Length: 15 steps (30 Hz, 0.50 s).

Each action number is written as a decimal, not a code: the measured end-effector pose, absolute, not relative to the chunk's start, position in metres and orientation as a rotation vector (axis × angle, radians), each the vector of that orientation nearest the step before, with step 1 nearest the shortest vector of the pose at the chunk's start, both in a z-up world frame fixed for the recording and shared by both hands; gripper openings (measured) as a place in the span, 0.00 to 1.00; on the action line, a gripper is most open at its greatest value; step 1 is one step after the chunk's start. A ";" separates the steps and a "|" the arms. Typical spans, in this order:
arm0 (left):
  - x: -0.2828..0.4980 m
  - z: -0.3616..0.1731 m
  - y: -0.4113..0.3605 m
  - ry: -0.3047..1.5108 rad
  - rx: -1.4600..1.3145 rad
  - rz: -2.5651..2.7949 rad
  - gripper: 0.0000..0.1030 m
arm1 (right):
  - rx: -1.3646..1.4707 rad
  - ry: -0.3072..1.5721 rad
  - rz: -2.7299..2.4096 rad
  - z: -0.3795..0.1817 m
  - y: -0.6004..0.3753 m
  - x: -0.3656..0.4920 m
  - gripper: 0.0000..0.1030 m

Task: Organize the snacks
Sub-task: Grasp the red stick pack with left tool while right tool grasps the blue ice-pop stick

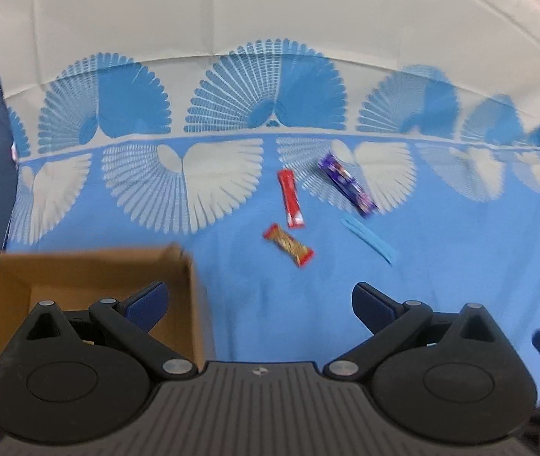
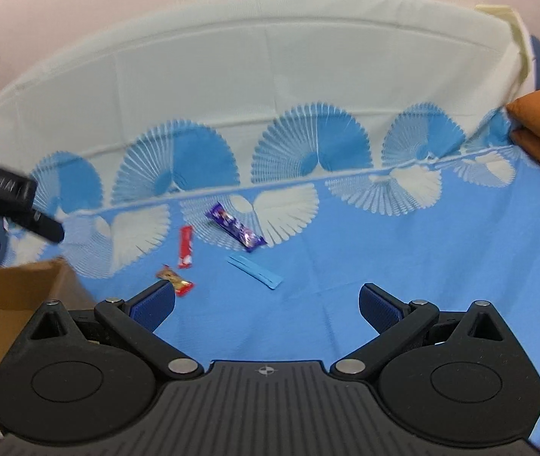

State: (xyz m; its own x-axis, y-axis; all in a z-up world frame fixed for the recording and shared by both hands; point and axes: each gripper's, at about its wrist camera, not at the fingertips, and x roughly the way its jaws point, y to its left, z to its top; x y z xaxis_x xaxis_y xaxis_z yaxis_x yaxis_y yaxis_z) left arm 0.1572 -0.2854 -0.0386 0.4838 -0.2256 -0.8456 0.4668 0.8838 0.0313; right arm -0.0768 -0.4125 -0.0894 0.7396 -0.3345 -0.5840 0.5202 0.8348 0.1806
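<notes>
On the worktop, three snack bars and a flat strip lie right of and beyond the box.

Left black two-finger gripper with blue pads: jaws spread wide, empty, held level. Right black two-finger gripper with blue pads: jaws equally wide, empty, angled slightly downward.

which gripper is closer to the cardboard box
Left. The left gripper hangs at the cardboard box, one finger over its opening. The right gripper is over the blue cloth, box off to its left.
</notes>
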 end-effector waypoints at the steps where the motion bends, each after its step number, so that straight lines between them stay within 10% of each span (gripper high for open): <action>1: 0.170 -0.047 -0.296 0.974 0.278 -0.415 1.00 | 0.339 0.580 -0.473 -0.097 -0.419 -0.066 1.00; 15: 0.321 -0.183 -0.394 1.160 0.282 -0.388 1.00 | 0.317 0.731 -0.329 -0.213 -0.498 0.082 1.00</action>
State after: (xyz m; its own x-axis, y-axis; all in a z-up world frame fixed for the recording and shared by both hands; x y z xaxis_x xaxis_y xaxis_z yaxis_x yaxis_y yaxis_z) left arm 0.3205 -0.3940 -0.1834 0.3447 -0.1505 -0.9266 0.4370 0.8993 0.0165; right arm 0.0823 -0.4980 -0.2129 0.6979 -0.1807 -0.6930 0.3987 0.9019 0.1663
